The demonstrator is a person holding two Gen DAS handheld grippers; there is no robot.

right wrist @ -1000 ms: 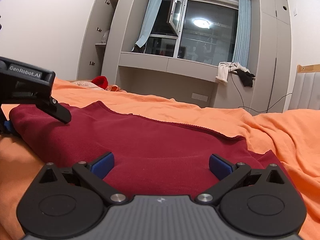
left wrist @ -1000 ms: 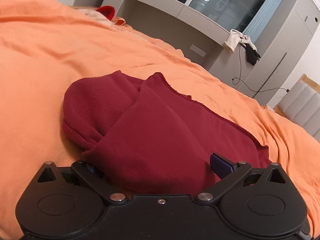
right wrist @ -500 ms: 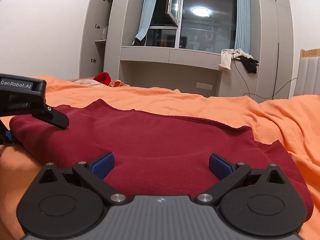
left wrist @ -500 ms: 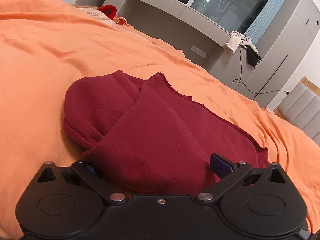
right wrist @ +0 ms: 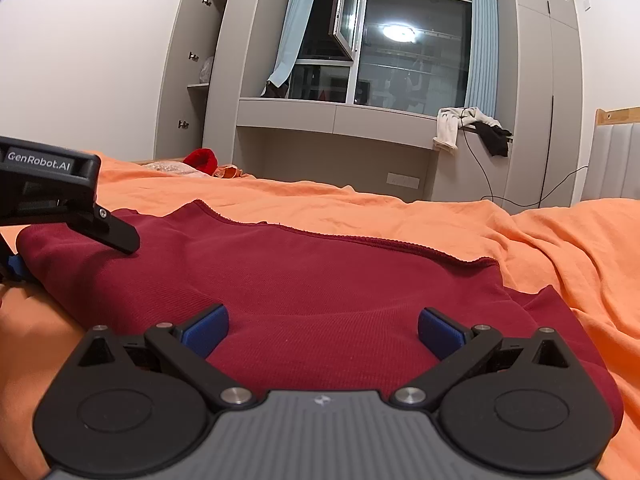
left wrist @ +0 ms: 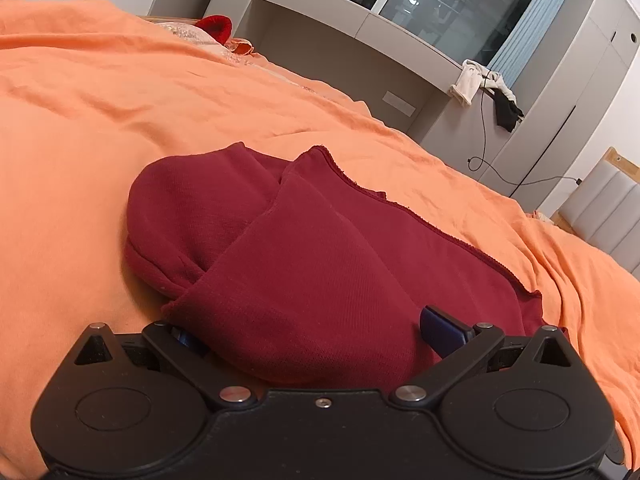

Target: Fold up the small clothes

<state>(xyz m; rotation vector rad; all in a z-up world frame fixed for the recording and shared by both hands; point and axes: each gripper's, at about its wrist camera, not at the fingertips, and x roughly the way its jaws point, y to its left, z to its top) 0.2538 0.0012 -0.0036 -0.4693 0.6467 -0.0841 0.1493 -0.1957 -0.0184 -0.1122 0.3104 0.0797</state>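
A dark red knit garment [left wrist: 320,264] lies folded on the orange bed cover [left wrist: 100,120]. Its near folded edge sits between the wide-open jaws of my left gripper [left wrist: 312,332]; the left blue pad is mostly hidden under the cloth. In the right wrist view the same garment [right wrist: 320,280] spreads in front of my right gripper [right wrist: 322,330], which is open with both blue pads resting on the cloth. The left gripper [right wrist: 60,200] shows at the far left of that view, over the garment's left end.
A small pile of red and orange clothes [right wrist: 204,162] lies at the far edge of the bed. Grey cabinets and a window ledge [right wrist: 336,114] with draped clothes stand behind. A padded headboard [right wrist: 616,164] is at the right.
Both views have tilted up slightly, showing more of the room. The garment has not moved, and both grippers stay open.
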